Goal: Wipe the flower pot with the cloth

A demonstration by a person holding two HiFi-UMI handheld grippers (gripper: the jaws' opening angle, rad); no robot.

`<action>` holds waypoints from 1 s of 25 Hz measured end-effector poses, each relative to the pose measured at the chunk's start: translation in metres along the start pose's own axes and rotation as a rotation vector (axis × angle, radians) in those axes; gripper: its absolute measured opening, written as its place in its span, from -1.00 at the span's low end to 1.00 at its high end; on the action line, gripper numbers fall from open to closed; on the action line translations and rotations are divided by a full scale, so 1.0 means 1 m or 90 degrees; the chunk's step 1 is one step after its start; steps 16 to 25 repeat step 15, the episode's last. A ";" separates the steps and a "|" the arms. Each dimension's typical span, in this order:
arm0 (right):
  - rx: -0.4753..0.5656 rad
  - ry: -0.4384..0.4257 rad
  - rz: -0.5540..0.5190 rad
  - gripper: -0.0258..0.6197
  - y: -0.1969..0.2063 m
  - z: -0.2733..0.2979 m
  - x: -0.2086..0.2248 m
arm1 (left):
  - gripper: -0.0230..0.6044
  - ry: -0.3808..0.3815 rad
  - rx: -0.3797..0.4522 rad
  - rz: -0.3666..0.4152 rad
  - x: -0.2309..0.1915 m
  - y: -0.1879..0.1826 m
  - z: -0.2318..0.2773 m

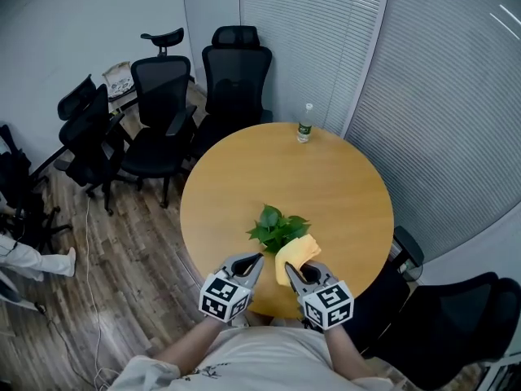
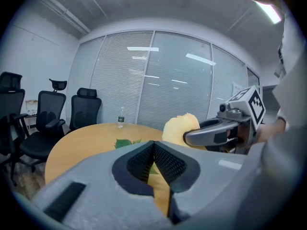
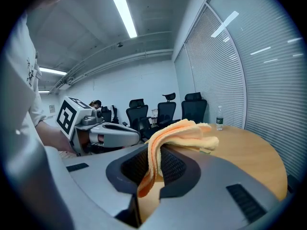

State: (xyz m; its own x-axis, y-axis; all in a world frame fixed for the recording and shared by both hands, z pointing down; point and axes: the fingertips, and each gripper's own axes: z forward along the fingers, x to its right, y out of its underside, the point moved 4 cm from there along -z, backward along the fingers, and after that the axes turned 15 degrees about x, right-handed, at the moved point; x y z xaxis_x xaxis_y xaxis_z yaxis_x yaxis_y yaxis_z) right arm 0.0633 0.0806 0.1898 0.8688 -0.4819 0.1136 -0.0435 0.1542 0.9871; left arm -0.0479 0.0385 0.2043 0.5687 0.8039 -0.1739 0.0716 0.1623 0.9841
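**Q:** What is shown around the round table [image 1: 342,169] by the head view?

**A:** Office chairs [image 1: 163,112] are grouped beyond its far-left edge. A leafy plant [image 1: 277,226] is set near its near edge. The flower pot is hidden under the leaves.

**Q:** What is added by the gripper views?

**A:** The right gripper [image 3: 152,153] is seen clamped on the yellow cloth [image 3: 184,131], which is held above the table's near edge. The left gripper [image 2: 153,146] is seen closed, pad against pad. A bottle [image 1: 304,124] is stood at the table's far edge.
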 end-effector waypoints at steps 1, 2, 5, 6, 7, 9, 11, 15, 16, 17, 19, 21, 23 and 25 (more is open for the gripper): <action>0.001 -0.001 -0.001 -0.77 0.000 0.000 -0.001 | -0.89 -0.001 0.000 -0.001 0.000 0.001 -0.001; 0.003 -0.001 -0.001 -0.77 0.000 0.000 -0.001 | -0.89 -0.002 0.001 -0.003 0.000 0.001 -0.002; 0.006 -0.004 -0.002 -0.77 0.000 0.001 -0.005 | -0.89 -0.007 0.003 -0.008 0.000 0.002 -0.006; 0.006 -0.006 -0.002 -0.77 0.001 0.001 -0.007 | -0.89 -0.008 0.004 -0.009 0.000 0.002 -0.007; 0.005 -0.007 -0.002 -0.77 0.001 0.002 -0.009 | -0.89 -0.009 0.004 -0.010 0.000 0.001 -0.009; 0.004 -0.011 -0.002 -0.77 0.002 0.003 -0.013 | -0.89 -0.010 0.005 -0.010 0.000 0.001 -0.012; 0.005 -0.014 -0.002 -0.77 0.003 0.004 -0.015 | -0.89 -0.010 0.007 -0.010 -0.001 0.001 -0.013; 0.007 -0.018 -0.006 -0.77 0.005 0.007 -0.018 | -0.89 -0.010 0.011 -0.008 -0.003 0.001 -0.013; 0.007 -0.018 -0.006 -0.77 0.005 0.007 -0.018 | -0.89 -0.010 0.011 -0.008 -0.003 0.001 -0.013; 0.007 -0.018 -0.006 -0.77 0.005 0.007 -0.018 | -0.89 -0.010 0.011 -0.008 -0.003 0.001 -0.013; 0.007 -0.018 -0.006 -0.77 0.005 0.007 -0.018 | -0.89 -0.010 0.011 -0.008 -0.003 0.001 -0.013; 0.007 -0.018 -0.006 -0.77 0.005 0.007 -0.018 | -0.89 -0.010 0.011 -0.008 -0.003 0.001 -0.013; 0.007 -0.018 -0.006 -0.77 0.005 0.007 -0.018 | -0.89 -0.010 0.011 -0.008 -0.003 0.001 -0.013; 0.007 -0.018 -0.006 -0.77 0.005 0.007 -0.018 | -0.89 -0.010 0.011 -0.008 -0.003 0.001 -0.013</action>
